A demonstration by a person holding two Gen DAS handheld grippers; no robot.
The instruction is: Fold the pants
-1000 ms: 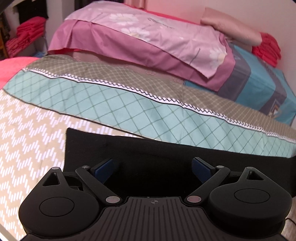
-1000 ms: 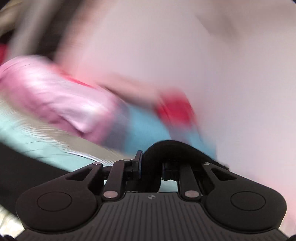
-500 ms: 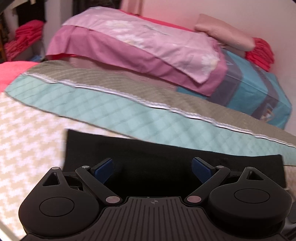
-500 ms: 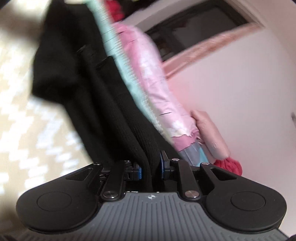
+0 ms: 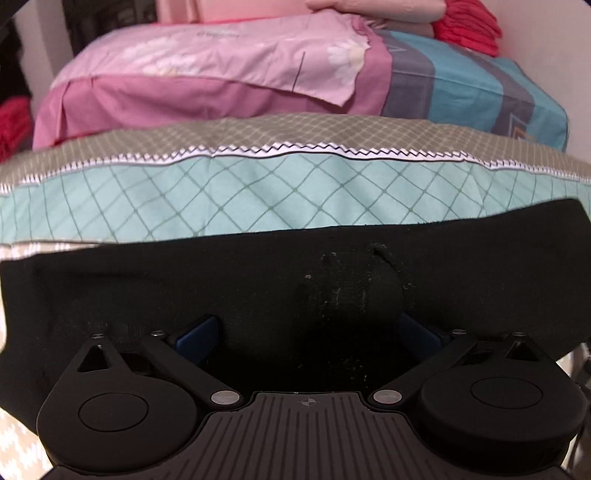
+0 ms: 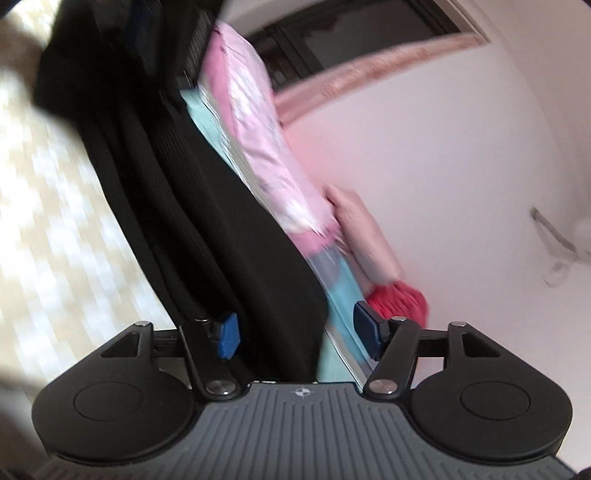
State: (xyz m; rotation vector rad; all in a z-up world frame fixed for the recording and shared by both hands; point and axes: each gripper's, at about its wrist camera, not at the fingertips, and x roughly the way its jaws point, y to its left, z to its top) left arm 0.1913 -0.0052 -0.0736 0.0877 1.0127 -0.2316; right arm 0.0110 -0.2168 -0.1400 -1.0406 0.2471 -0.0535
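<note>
The black pants (image 5: 258, 266) lie in a wide band across the bed, filling the lower half of the left wrist view. My left gripper (image 5: 306, 336) hovers low over them, open, its blue pads (image 5: 195, 338) set far apart and a small hump of cloth ahead. The right wrist view is rolled on its side. There a thick fold of the pants (image 6: 221, 221) runs between the fingers of my right gripper (image 6: 297, 330). Its jaws are opening, and the right blue pad (image 6: 367, 325) stands clear of the cloth.
Behind the pants lies a teal checked quilt (image 5: 258, 192) with a white zigzag trim. Pink pillows (image 5: 203, 74) and a blue striped one (image 5: 480, 85) are stacked beyond it. Red folded clothes (image 5: 465, 26) sit at the back right. The beige zigzag sheet (image 6: 55, 221) covers the bed.
My left gripper has dropped closer to the pants and shifted along them, staying open. My right gripper has rolled over and its jaws have parted, releasing the fold they pinched.
</note>
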